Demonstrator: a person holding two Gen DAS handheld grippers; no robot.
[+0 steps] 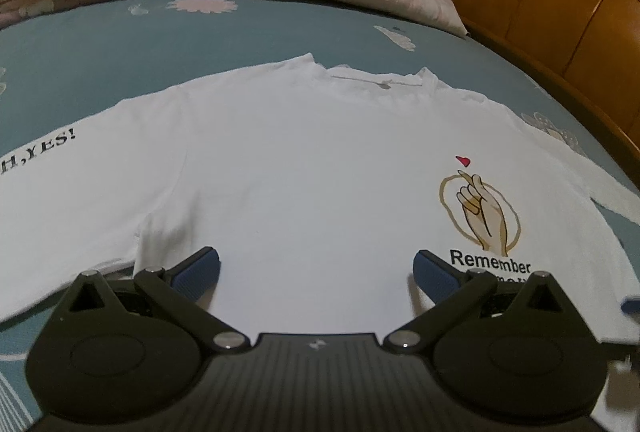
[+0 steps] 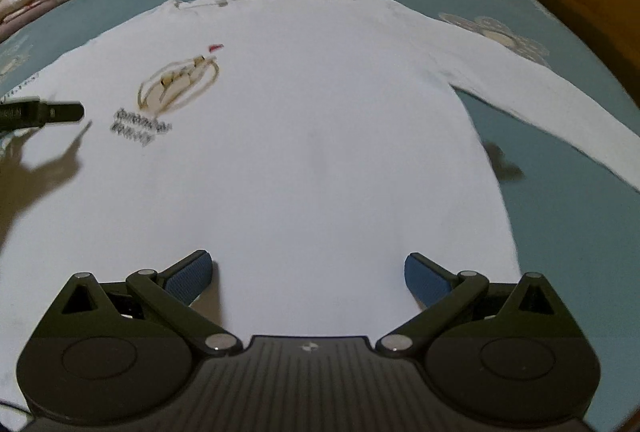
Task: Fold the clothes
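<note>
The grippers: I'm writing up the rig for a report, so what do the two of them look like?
Both look alike. The left gripper and right gripper each have a matte black ribbed body with a small pale logo, round black side housings, angled black linkage arms with silver pivot pins, and two fingers faced with textured blue pads. No cables, hands or sleeves show.

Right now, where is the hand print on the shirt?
The hand print sits on the shirt chest, right of centre in the left wrist view, just beyond the left gripper; in the right wrist view it appears upper left.
</note>
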